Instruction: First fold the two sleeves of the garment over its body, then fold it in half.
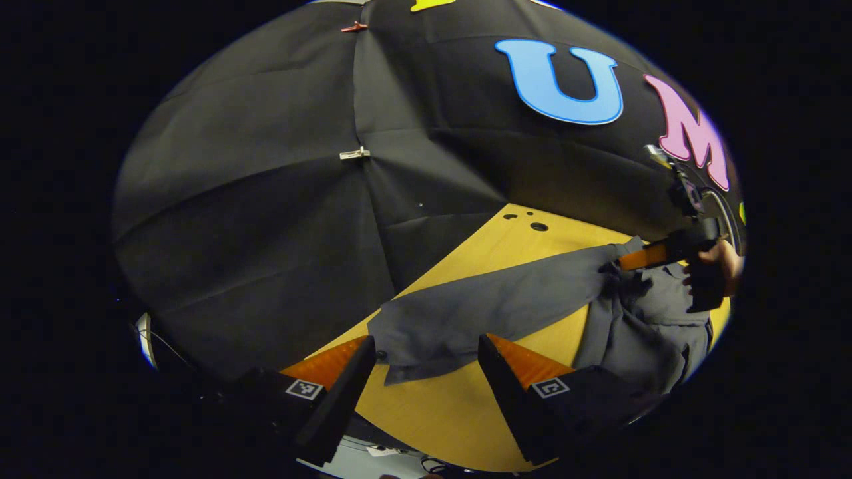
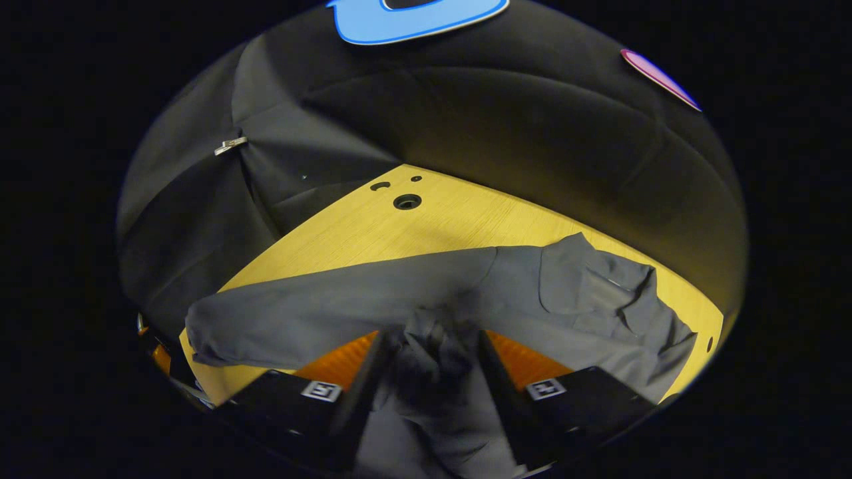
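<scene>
**Wooden table with a grey garment spread on it**

A yellow wooden table stands against the booth's black cloth wall. Round holes are drilled near its far corner. A grey garment lies directly on it, one sleeve stretched flat across the tabletop toward the edge.

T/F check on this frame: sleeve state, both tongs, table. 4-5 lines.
1. The left tongs are open, with the end of a sleeve between the fingers. True.
2. The right tongs are open and hold nothing. False: they are shut on bunched grey garment fabric.
3. That sleeve is already folded over the body. False: it lies stretched out across the table.
4. The table is wooden with round holes near its far corner. True.
</scene>
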